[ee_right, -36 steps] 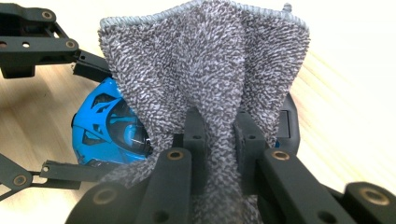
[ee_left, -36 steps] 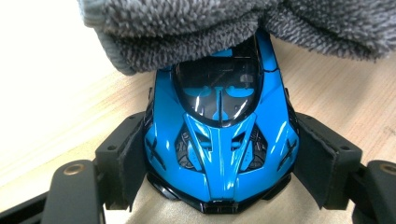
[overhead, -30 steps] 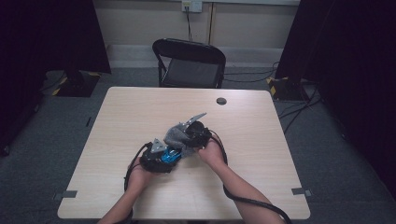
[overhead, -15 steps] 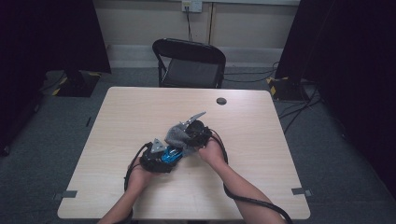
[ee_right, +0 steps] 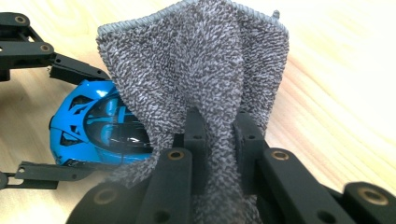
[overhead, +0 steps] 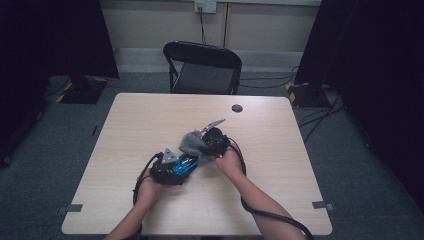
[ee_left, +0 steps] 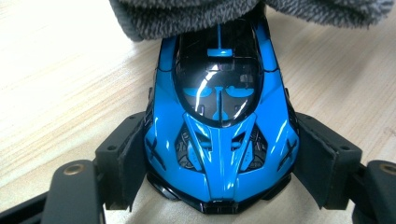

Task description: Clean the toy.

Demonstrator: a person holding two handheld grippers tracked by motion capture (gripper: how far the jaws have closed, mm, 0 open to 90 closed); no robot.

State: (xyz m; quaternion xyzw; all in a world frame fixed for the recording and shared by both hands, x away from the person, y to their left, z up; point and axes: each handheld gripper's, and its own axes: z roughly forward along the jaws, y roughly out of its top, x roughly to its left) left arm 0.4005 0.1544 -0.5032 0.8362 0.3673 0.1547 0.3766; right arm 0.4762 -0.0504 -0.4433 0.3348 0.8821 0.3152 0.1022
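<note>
car: blue toy car (ee_left: 219, 121) on the table (overhead: 280, 150), centre of the high view, just left of the grey cloth (ee_right: 205, 84)
car handling: hard glossy shell, looks light and slippery; best taken across its flanks near one end, as held now
cloth handling: soft terry, limp, bunches easily; pinch a gathered fold
left gripper (ee_left: 219, 172): jaws clamped on the car's two sides, pads pressing the bodywork
right gripper (ee_right: 217, 140): jaws narrow, pinching a fold of cloth
cloth place: draped over the car's far end, upper edge of the left gripper view
car axis: long axis runs bottom to top in the left gripper view; nose probably toward the camera, hard to be sure
</note>
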